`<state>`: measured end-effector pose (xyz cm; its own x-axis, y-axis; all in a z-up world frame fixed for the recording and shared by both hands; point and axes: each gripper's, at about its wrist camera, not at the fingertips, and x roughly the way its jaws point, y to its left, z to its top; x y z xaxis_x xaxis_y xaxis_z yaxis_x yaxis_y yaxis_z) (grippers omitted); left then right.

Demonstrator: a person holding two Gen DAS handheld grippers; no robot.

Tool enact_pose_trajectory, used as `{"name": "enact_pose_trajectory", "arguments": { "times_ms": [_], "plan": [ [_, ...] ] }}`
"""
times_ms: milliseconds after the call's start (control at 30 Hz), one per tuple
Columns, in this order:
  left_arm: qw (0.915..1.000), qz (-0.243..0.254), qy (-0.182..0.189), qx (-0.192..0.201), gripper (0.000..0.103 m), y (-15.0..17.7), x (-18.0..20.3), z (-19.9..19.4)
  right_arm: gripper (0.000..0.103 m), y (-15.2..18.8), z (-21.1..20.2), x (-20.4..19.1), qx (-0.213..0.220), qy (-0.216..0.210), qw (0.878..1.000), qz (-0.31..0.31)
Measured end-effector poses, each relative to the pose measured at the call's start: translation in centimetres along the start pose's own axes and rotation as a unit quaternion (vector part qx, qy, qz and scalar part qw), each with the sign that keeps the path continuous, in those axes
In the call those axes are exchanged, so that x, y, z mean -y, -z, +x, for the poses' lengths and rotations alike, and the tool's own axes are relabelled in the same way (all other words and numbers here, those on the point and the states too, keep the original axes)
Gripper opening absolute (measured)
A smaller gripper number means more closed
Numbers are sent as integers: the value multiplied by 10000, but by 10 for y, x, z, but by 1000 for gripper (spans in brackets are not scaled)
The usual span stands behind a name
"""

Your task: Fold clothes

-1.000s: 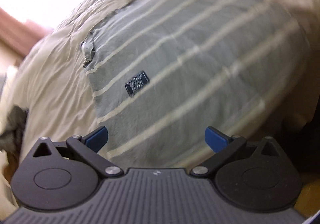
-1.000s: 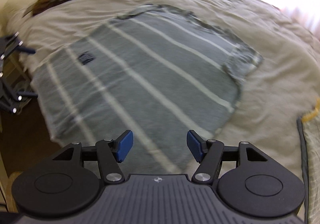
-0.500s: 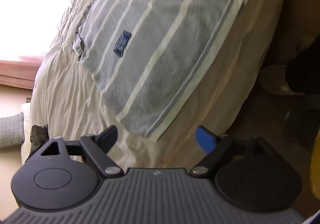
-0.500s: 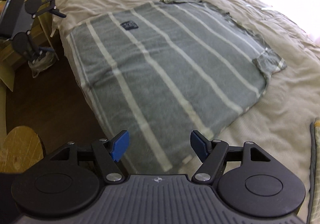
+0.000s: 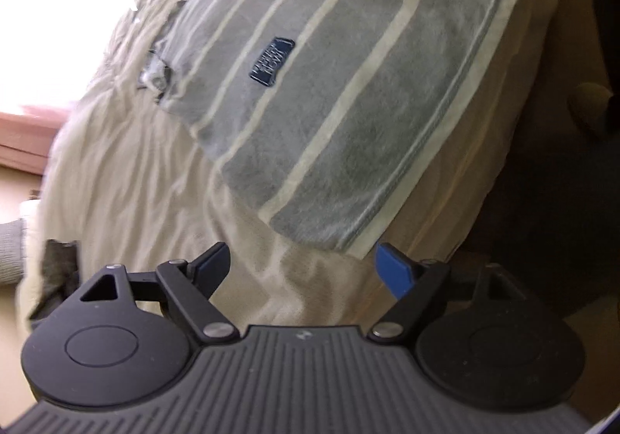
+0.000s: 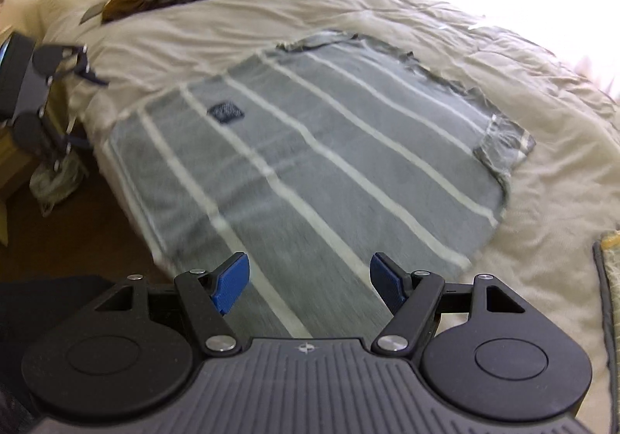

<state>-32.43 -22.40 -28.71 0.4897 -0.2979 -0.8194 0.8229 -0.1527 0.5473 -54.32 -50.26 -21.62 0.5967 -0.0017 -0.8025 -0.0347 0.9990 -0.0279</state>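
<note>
Lining up on the striped grey shirt (image 6: pixel 317 178), spread flat on the bed (image 6: pixel 523 209) with its hem at the near edge; left claw (image 5: pixel 302 271) has its jaws apart, empty, just short of the hem corner; right claw (image 6: pixel 310 285) gaping over the fabric, nothing gripped; best to pinch both hem corners evenly, then lift together to keep the fold square.

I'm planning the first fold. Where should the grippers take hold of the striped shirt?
Probably at the two hem corners of the striped shirt, one per gripper, coming in from the bed's near edge: the shirt lies flat with its hem along that edge.
</note>
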Motion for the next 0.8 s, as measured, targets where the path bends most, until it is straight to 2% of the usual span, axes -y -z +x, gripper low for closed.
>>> {"name": "enact_pose_trajectory", "arguments": {
  "times_ms": [133,200,267,400,533,600,633,800],
  "plan": [
    [9981,367,339,374,79,23,-10,14,71,-29,34,-47,-49,50,9999,-124],
    [9968,378,359,607,79,35,-22,14,71,-43,54,-77,-136,-77,9997,-180],
    [9956,107,437,827,79,46,-37,11,71,-56,72,-116,-174,-285,9987,-380],
    [9924,-271,461,1104,79,65,-58,9,71,-75,107,-192,-180,-449,9885,-1432],
    [9916,-365,367,1186,79,83,-66,8,71,-83,143,-244,-243,-343,9678,-2484],
    [9915,-461,368,1162,79,90,-64,6,61,-84,159,-257,-290,-313,9577,-2846],
    [9914,-510,368,1151,79,94,-63,5,52,-87,163,-259,-310,-351,9568,-2871],
    [9891,-641,476,1240,79,93,-53,2,25,-108,150,-225,-191,-395,9801,-1934]
  ]
}}
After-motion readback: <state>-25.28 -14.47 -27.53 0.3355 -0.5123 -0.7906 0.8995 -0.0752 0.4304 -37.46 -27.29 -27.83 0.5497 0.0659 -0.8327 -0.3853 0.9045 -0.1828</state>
